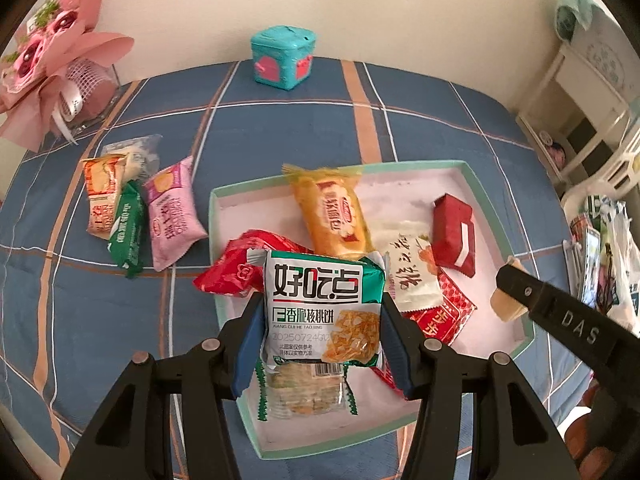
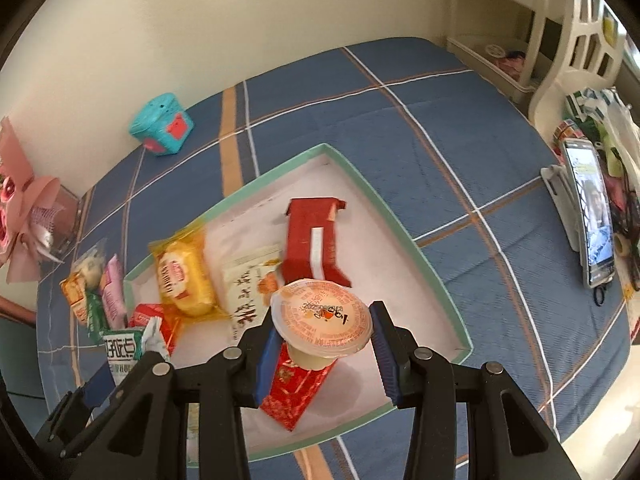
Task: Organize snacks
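Left wrist view: the left hand-held gripper (image 1: pixel 322 316) is partly closed, its blue pads pressing the sides of a green-and-white biscuit packet (image 1: pixel 322 304) above the near part of the mint-rimmed box (image 1: pixel 486 196) — the packet hides red wrappers behind it.

Right wrist view: the right hand-held gripper (image 2: pixel 324 340) holds a jelly cup (image 2: pixel 322 316) by its body, the lid's print blurred, over a red packet (image 2: pixel 298 390) in the box.
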Available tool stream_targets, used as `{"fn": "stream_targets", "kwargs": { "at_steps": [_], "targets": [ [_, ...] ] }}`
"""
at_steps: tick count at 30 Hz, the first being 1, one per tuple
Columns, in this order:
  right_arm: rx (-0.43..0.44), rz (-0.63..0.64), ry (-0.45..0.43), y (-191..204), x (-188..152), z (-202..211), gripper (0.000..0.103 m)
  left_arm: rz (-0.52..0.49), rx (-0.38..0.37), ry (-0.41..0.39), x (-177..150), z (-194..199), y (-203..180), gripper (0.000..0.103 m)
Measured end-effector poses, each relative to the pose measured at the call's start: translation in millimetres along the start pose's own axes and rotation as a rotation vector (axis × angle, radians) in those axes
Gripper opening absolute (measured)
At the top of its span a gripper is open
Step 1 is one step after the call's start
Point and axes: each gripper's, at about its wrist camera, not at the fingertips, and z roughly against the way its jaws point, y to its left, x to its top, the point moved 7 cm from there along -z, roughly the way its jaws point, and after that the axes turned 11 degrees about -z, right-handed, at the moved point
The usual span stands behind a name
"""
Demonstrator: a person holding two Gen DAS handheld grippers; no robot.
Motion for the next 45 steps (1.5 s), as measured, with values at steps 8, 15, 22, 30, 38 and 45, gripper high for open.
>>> {"fn": "stream_targets", "kwargs": {
  "at_steps": [8, 15, 22, 30, 38, 45],
  "targets": [
    [-0.040, -0.007, 0.015, -6, -2, -17, 0.045, -0.019, 0.011, 0.043, -6, -15, -6, 0.056],
    [-0.052, -0.004, 0.021, -6, -3, -22, 0.045, -0.016, 0.016, 0.064, -8, -23, -7, 0.057],
    [-0.064, -0.001, 0.045, -6, -8, -33, 0.045, -0.019, 0.011, 0.084, -10, -28, -8, 0.060],
    [-0.084, 0.003, 0.084, -7, -14, -50, 0.045, -0.023, 0.013, 0.109, -14, -35, -9, 0.061],
    [-0.093, -0.003, 0.094, -9, -14, -56, 0.052, -0.015, 0.017, 0.127, -17, -41, -8, 0.061],
    [-0.096, 0.014, 0.087, -7, -12, -50, 0.069, -0.027, 0.023, 0.105, -11, -34, -9, 0.075]
  ]
}}
